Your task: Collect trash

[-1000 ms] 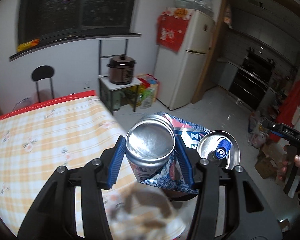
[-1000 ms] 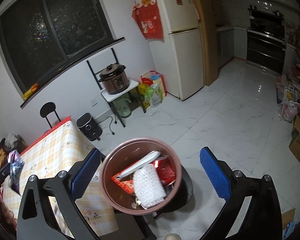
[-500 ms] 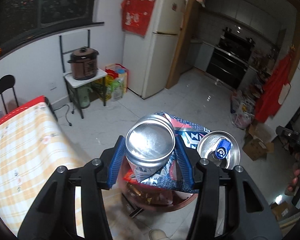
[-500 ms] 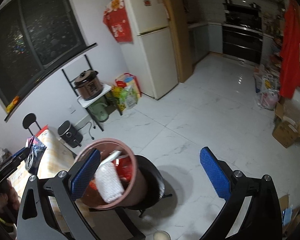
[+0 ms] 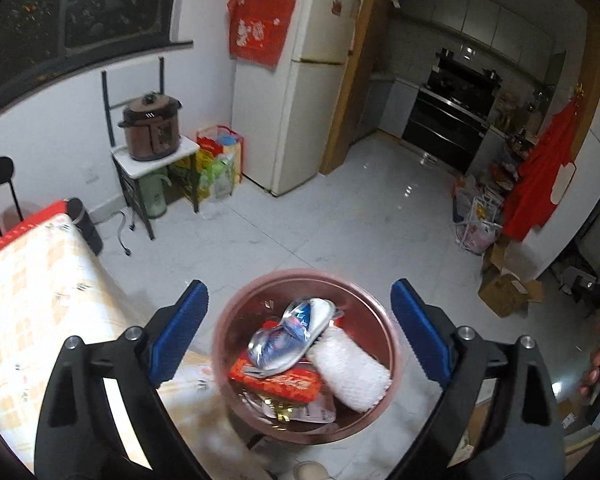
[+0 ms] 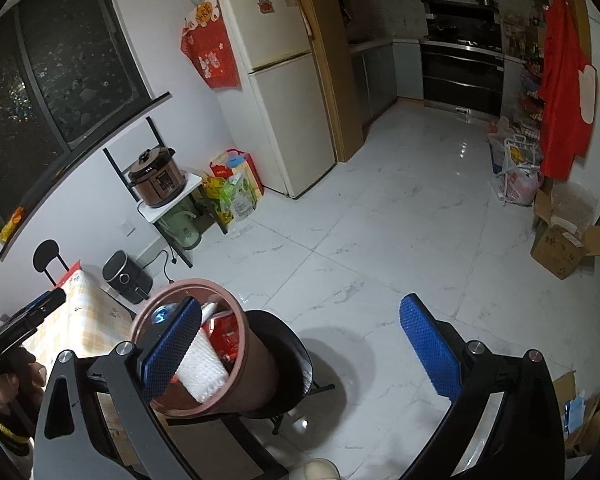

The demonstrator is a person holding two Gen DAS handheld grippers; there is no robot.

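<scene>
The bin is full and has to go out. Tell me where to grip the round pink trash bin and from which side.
Grip the pink trash bin by its rim wall from above, one finger inside and one outside. Its mouth faces up, and the rim nearest the open left gripper looks free of trash.

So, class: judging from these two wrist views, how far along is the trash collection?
Done: the crushed can lies in the pink bin on top of a red wrapper and white foam netting.
In hand: nothing. The left gripper is open above the bin, and the right gripper is open beside it.
Left: cannot tell; the visible part of the checked tablecloth shows no trash.
</scene>
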